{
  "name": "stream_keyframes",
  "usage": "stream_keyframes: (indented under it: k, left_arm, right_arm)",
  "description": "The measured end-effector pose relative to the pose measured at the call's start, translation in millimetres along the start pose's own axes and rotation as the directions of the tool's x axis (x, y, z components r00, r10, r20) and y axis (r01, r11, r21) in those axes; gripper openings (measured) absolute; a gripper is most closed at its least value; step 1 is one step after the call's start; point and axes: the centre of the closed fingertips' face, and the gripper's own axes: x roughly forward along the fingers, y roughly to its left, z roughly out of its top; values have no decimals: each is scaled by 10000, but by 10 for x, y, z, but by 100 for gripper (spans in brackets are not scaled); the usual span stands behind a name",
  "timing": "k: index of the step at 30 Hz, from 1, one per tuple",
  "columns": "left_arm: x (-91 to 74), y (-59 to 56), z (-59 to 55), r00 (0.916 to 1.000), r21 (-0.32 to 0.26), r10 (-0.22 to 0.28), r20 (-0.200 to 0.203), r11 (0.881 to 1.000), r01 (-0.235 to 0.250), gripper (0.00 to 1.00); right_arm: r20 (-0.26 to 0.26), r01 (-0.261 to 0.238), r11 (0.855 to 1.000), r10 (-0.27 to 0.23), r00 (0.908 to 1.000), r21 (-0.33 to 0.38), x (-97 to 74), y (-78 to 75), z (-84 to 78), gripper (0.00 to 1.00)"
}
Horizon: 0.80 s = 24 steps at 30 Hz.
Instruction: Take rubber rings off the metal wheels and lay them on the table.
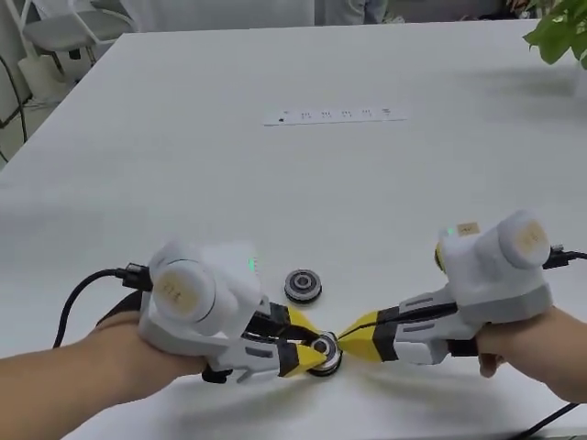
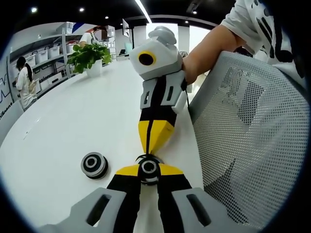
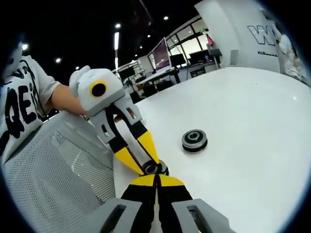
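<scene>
A small metal wheel point(image 1: 324, 349) with a dark rubber ring lies near the table's front edge. My left gripper point(image 1: 316, 354) is shut on it, one yellow jaw on each side of the wheel point(image 2: 148, 168). From the opposite side my right gripper point(image 1: 341, 341) meets the wheel's rim, its jaws pressed together point(image 3: 156, 177) and pinching the rubber ring at the edge. A second wheel point(image 1: 303, 285) with its black ring on lies flat on the table a little beyond; it also shows in both gripper views point(image 2: 94, 164) point(image 3: 195, 140).
The white table point(image 1: 275, 192) stretches far ahead, with a white power strip point(image 1: 335, 115) in its middle. A potted plant point(image 1: 561, 32) stands at the far right corner. A grey mesh chair point(image 2: 252, 131) is behind the front edge, next to the person.
</scene>
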Motion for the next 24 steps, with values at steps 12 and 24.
stream_keyframes:
  k: [12,24]
  left_arm:
    - [-2,-2,4,10000,10,-14,42,10000,14,7]
    - [-1,0,7,10000,-46,2,93,10000,-1,7]
  right_arm:
    - [-99,-114,9992,110,9999,-384,28,64,27,0]
    - [316,-456,9957,483,9983,-804,61,170,152,0]
